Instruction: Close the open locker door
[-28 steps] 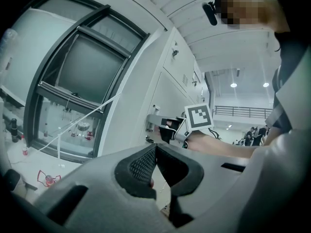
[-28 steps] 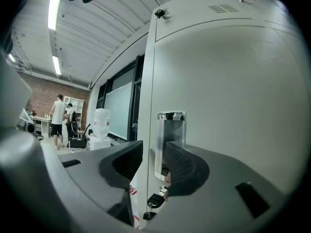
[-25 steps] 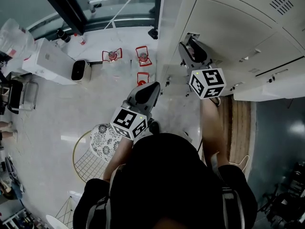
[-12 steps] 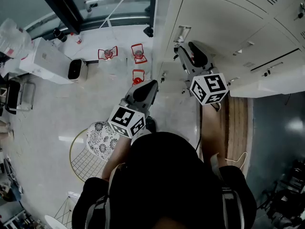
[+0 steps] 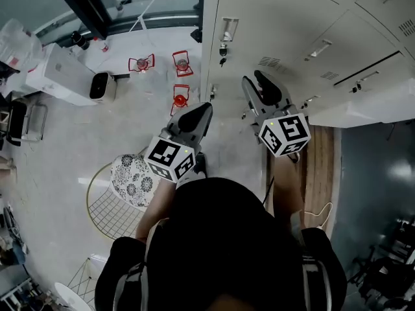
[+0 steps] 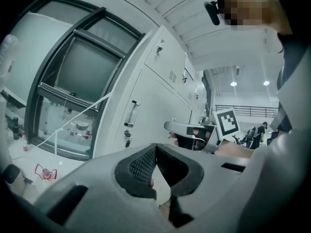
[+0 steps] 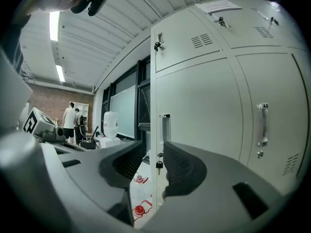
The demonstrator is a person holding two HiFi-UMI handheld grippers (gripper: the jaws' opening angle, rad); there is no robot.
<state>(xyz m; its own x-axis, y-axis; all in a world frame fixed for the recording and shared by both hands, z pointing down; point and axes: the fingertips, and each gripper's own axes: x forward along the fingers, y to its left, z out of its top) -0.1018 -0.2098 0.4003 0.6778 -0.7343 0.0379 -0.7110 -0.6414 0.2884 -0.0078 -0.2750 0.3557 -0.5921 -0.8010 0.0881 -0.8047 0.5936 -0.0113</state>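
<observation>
The pale grey lockers [image 5: 285, 18] fill the upper right of the head view. The end door [image 7: 194, 110] lies flush with its neighbours; it has a vertical handle [image 7: 165, 125] and a key [image 7: 159, 165] hanging below the handle. In the head view that handle [image 5: 227, 28] is up and left of my right gripper [image 5: 256, 81]. The right gripper [image 7: 153, 152] is open, empty, and apart from the door. My left gripper [image 5: 200, 111] hangs lower left over the floor. Its tips [image 6: 155, 149] touch with nothing between them.
A white slab [image 5: 363, 112] juts out from the lockers at the right, above a wood strip [image 5: 321, 167]. A wire chair with a patterned cushion [image 5: 130, 180] stands at my left. Red items [image 5: 181, 63] and a white box [image 5: 65, 76] sit on the floor by the window.
My right gripper has drawn back from the locker handle, which it reached a second ago. The whole view has shifted away from the lockers. The left gripper has barely moved.
</observation>
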